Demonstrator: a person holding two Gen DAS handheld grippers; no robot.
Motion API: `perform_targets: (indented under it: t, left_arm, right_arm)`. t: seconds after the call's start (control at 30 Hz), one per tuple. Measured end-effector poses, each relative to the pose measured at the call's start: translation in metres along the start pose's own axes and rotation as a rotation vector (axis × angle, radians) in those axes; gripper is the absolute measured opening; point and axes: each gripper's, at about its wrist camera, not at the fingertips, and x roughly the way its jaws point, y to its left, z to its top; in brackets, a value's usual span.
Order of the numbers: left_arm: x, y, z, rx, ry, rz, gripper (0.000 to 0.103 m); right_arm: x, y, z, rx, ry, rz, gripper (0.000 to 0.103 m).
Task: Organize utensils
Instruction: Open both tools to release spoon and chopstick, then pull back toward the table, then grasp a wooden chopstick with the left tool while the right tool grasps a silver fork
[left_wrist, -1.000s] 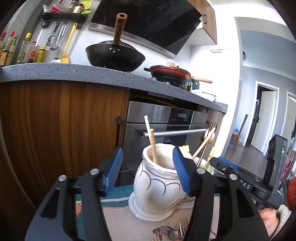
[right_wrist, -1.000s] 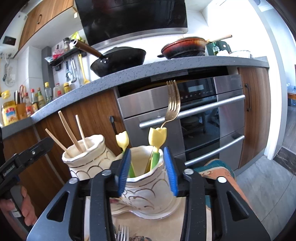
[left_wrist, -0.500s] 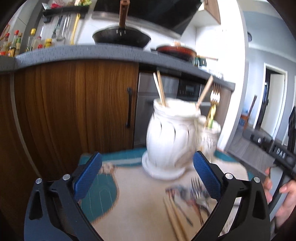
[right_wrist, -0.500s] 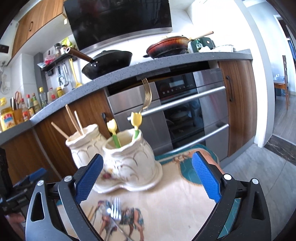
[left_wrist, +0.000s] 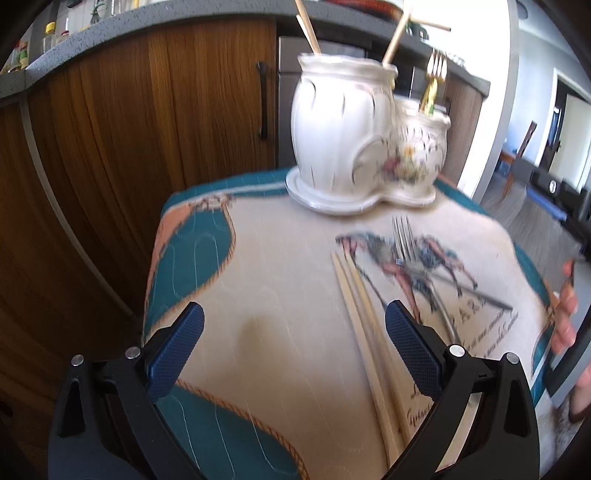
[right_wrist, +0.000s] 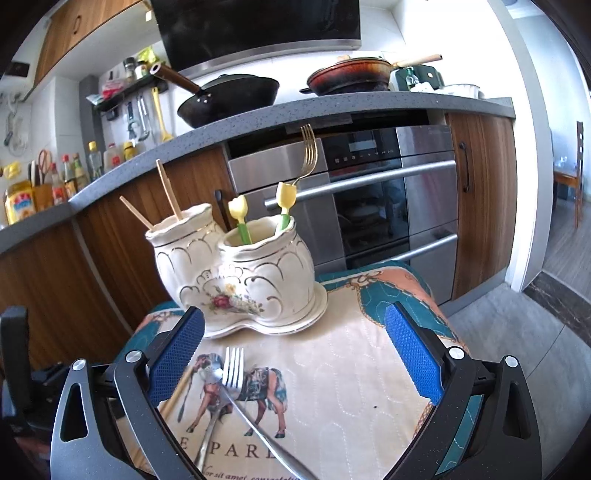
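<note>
**Forks and Chopsticks Wait on the Cloth**

On a small table in front of the kitchen cupboards lies a cloth (right_wrist: 351, 387) with a horse picture on it. At the far edge of the cloth stands a white holder (right_wrist: 236, 273) made of two joined pots on one base. The taller pot (left_wrist: 340, 125) has wooden chopsticks (right_wrist: 166, 195) sticking up out of it. The shorter pot (right_wrist: 269, 266) holds a gold fork (right_wrist: 308, 151) and two yellow and green handles (right_wrist: 258, 214).

Two silver forks (right_wrist: 231, 373) lie on the cloth near the holder, over the horse picture. A pair of loose chopsticks (left_wrist: 365, 332) lies just beside them, side by side.

The left gripper (left_wrist: 293, 347) hangs over the cloth, tipped down. Its blue fingers (left_wrist: 175, 347) are spread wide with nothing between them. The loose chopsticks run close past its right finger.

The right gripper (right_wrist: 293, 350) faces the holder. It is spread wide too and grips nothing. The forks lie on the cloth below it, nearer its left finger.

A person's hand (left_wrist: 567, 314) shows at the right edge of the left view.
</note>
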Motion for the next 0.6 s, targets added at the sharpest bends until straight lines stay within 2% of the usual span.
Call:
perform_targets:
  t: [0.13, 0.2, 0.27, 0.33, 0.37, 0.47, 0.6]
  left_arm:
    - [0.006, -0.008, -0.005, 0.039, 0.063, 0.009, 0.076]
    - [0.009, -0.013, -0.005, 0.052, 0.084, 0.000, 0.071]
    - [0.011, -0.019, -0.005, 0.071, 0.106, -0.005, 0.057]
    - [0.014, -0.024, -0.005, 0.086, 0.122, -0.016, 0.050]
    - [0.015, -0.027, -0.005, 0.092, 0.129, -0.019, 0.039]
    - [0.018, -0.032, -0.002, 0.112, 0.137, -0.019, 0.027]
    - [0.023, -0.030, 0.003, 0.095, 0.149, -0.044, 0.021]
  right_arm:
    - [-0.001, -0.001, 0.001, 0.002, 0.007, 0.015, 0.097]
    - [-0.001, 0.001, 0.001, -0.005, 0.009, 0.018, 0.097]
    - [-0.002, 0.001, 0.001, -0.014, 0.013, 0.023, 0.097]
    - [-0.002, 0.002, 0.001, -0.018, 0.017, 0.028, 0.097]
    - [-0.002, 0.002, 0.001, -0.023, 0.019, 0.028, 0.097]
    - [-0.002, 0.003, 0.000, -0.043, 0.028, 0.024, 0.097]
    - [0.010, 0.009, -0.007, -0.104, 0.104, -0.009, 0.097]
